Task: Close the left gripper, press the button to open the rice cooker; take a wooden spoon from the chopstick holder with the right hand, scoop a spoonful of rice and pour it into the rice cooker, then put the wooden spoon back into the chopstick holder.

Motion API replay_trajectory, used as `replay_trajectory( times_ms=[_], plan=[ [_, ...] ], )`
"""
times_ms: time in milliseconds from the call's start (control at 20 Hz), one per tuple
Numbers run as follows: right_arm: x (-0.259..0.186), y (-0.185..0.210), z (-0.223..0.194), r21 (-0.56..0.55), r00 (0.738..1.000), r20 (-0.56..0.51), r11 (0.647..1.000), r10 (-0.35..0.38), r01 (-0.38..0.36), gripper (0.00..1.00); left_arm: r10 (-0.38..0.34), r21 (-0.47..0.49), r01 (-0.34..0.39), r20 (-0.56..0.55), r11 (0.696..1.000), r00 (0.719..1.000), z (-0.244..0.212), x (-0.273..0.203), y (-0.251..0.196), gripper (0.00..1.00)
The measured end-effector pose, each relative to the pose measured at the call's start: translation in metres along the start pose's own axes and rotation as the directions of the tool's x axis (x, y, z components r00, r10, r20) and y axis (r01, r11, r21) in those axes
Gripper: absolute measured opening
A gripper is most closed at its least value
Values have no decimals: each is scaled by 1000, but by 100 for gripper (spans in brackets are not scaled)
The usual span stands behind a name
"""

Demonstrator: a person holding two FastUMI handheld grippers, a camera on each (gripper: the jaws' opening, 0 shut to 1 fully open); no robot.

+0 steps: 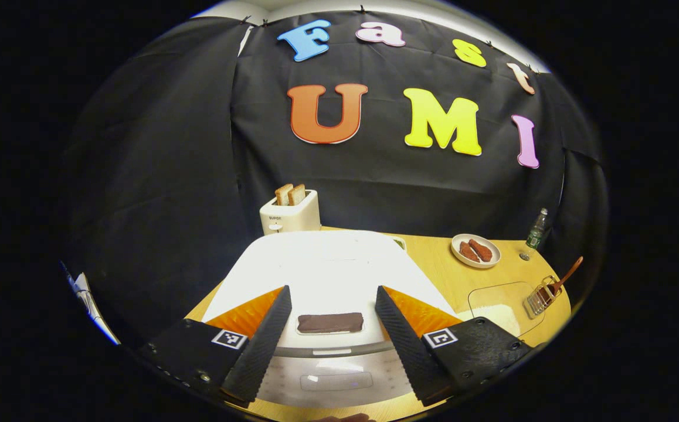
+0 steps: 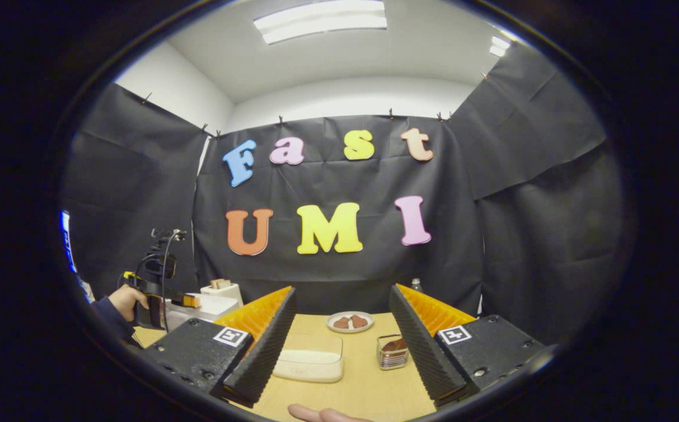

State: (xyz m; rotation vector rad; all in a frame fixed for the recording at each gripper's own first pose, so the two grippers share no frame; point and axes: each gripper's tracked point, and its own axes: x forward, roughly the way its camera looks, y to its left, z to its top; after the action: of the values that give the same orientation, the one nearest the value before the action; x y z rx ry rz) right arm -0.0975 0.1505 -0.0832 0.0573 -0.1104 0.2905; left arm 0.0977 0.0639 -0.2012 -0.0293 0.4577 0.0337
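While your left gripper [image 1: 330, 334] hovers with jaws spread, empty, above the closed rice cooker [image 1: 328, 275], the wooden spoon [image 1: 565, 276] leans handle-up, rightward, in the chopstick holder [image 1: 542, 296]. Your right gripper [image 2: 339, 346], also spread and empty, faces the rice container [image 2: 310, 357].

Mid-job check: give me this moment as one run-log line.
stage: start | left gripper: open over closed white rice cooker, dark button unpressed | right gripper: open, empty | brown wooden spoon: in wire chopstick holder
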Motion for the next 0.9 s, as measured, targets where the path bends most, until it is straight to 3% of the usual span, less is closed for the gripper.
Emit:
replay_trajectory(
  times_ms=[450,500,550,800,900],
  plan=[
    [-3,-8,2,1,1000,7,1000,-11,11,99,-8,4,8,-33,1000,999,-6,6,2,95],
    [-4,-10,2,0,1000,8,1000,-13,13,100,-3,-7,3,-26,1000,1000,-6,7,2,100],
    [-4,-11,2,-1,1000,8,1000,-15,15,99,4,-3,-4,-22,1000,1000,-6,8,2,96],
    [-3,-28,7,16,999,10,999,-39,39,99,21,-13,-21,-7,1000,1000,0,9,2,95],
    [-2,-39,9,23,998,10,998,-60,59,99,16,-44,-15,12,999,1000,4,7,1,87]
  ],
)
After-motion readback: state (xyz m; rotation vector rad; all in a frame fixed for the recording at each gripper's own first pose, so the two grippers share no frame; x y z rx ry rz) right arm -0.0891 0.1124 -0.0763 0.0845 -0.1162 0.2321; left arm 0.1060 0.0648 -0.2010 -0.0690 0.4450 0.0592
